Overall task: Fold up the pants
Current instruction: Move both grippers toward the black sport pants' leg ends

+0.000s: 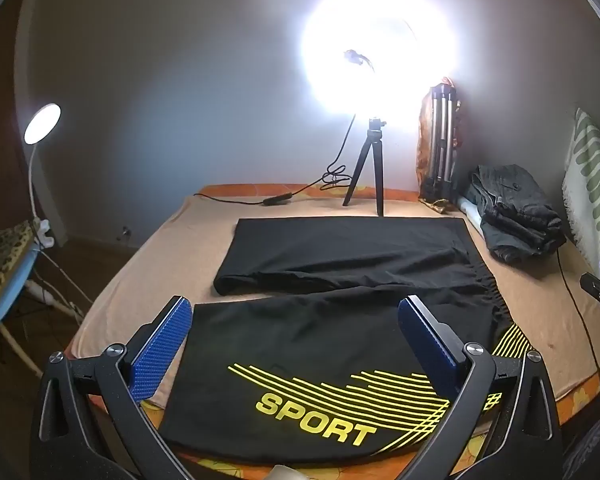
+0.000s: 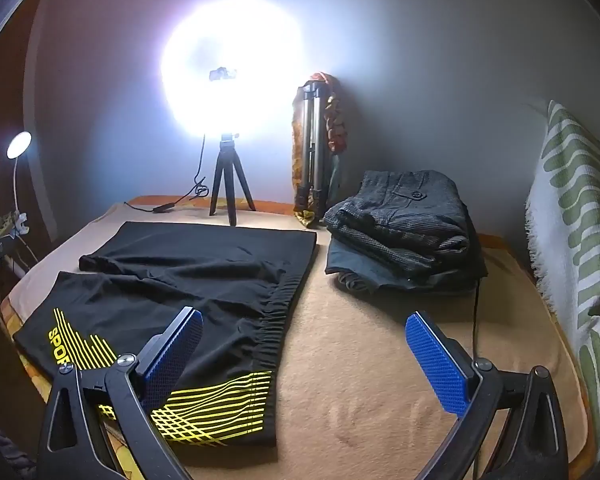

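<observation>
Left wrist view: your open left hand-held gripper (image 1: 296, 344) hangs over the pants (image 1: 339, 320) leg end; they stretch sideways toward your open right hand-held gripper (image 2: 303, 356).

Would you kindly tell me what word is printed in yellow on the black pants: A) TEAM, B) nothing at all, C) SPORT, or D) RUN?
C: the left wrist view shows SPORT in yellow letters on the near leg of the pants.
</observation>
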### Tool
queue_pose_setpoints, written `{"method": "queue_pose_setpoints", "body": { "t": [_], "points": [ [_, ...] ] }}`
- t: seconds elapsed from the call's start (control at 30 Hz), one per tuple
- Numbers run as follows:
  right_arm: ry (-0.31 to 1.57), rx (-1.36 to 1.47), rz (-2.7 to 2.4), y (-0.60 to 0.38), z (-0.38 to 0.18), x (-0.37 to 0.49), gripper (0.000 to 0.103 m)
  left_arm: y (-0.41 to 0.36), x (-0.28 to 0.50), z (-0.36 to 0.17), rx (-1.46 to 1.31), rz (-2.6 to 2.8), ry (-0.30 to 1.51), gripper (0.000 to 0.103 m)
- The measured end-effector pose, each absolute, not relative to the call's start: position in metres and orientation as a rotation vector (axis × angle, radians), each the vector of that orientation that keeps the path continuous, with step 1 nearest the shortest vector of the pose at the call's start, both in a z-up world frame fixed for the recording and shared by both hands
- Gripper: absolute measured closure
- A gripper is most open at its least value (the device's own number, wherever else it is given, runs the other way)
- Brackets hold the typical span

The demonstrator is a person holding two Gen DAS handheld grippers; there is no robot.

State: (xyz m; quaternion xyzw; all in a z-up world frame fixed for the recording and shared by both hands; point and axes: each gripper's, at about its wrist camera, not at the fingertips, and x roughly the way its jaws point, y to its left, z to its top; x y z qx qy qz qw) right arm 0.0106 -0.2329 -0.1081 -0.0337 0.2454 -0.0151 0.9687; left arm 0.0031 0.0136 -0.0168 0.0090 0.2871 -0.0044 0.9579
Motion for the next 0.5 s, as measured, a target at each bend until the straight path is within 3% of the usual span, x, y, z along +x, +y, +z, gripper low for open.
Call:
{"method": "queue_pose_setpoints", "body": {
  "t": [0.17,0.5],
  "points": [
    [0.515,-0.083,0.038,-0.237,-0.113,0.017,0.001,0.024,0.005,-0.028,0.006,-0.03,0.61,0.004],
    [0.599,-0.183,0.236,-0.211,-0.14,0.021,0.008,0.047,0.008,-0.048,-0.04,-0.036,0.687,0.022]
  ]
}}
